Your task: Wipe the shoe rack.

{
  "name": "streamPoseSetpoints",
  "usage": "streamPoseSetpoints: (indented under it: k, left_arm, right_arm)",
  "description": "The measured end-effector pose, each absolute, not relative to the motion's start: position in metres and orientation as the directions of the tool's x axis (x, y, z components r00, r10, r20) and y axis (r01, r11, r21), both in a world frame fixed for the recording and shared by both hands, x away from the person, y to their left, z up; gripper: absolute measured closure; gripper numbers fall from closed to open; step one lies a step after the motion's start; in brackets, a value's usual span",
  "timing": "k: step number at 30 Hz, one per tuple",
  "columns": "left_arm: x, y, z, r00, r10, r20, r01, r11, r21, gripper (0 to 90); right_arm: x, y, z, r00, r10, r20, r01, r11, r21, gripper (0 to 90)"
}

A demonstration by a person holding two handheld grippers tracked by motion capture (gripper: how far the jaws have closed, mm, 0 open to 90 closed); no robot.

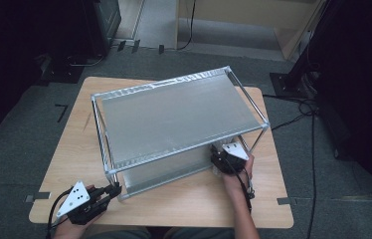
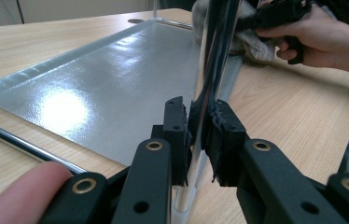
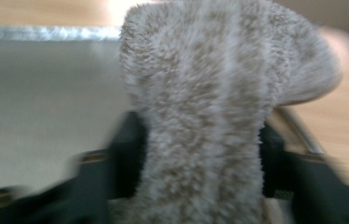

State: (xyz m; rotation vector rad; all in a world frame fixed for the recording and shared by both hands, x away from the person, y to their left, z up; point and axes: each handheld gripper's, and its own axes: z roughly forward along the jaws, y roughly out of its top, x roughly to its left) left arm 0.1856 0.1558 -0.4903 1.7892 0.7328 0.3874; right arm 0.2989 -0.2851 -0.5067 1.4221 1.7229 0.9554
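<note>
A silver two-tier metal rack (image 1: 174, 117) stands on the wooden table (image 1: 199, 204). My left gripper (image 1: 116, 189) (image 2: 199, 123) is shut on the rack's front left post (image 2: 214, 56), just above the lower shelf (image 2: 107, 88). My right gripper (image 1: 219, 158) (image 3: 198, 154) is at the right end of the lower shelf (image 3: 46, 93), under the top shelf. A fuzzy beige-grey cloth (image 3: 200, 116) (image 2: 252, 44) lies between its jaws, which stand wide apart on either side and do not squeeze it. The right gripper view is blurred.
The table's near edge runs just behind both hands. A thin chrome rail (image 2: 23, 144) lies along the shelf's front. Grey carpet with cables (image 1: 313, 124) surrounds the table; dark equipment stands at both sides.
</note>
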Motion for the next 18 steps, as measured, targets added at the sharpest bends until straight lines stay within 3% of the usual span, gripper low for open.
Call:
streamPoseSetpoints:
  k: [2, 5, 10, 14, 18]
  left_arm:
    - [0.185, 0.155, -0.491, 0.751, 0.654, -0.089, 0.289, -0.204, 0.935, 77.8]
    - [0.185, 0.155, -0.492, 0.75, 0.655, -0.088, 0.289, -0.206, 0.935, 77.7]
    - [0.184, 0.155, -0.49, 0.745, 0.663, -0.078, 0.279, -0.203, 0.939, 77.6]
    - [0.185, 0.159, -0.488, 0.736, 0.667, -0.115, 0.287, -0.153, 0.946, 70.9]
    - [0.185, 0.158, -0.488, 0.744, 0.657, -0.121, 0.278, -0.14, 0.95, 76.2]
  right_arm:
    - [0.294, -0.291, -0.509, -0.131, 0.989, -0.072, 0.497, 0.128, 0.858, 21.6]
    - [0.284, -0.296, -0.512, -0.123, 0.991, -0.059, 0.501, 0.113, 0.858, 24.7]
    - [0.285, -0.301, -0.512, -0.103, 0.991, -0.085, 0.526, 0.127, 0.841, 56.1]
    - [0.292, -0.309, -0.511, -0.005, 0.996, -0.084, 0.516, 0.074, 0.853, 60.2]
    - [0.296, -0.306, -0.521, -0.041, 0.996, -0.08, 0.557, 0.09, 0.826, 63.7]
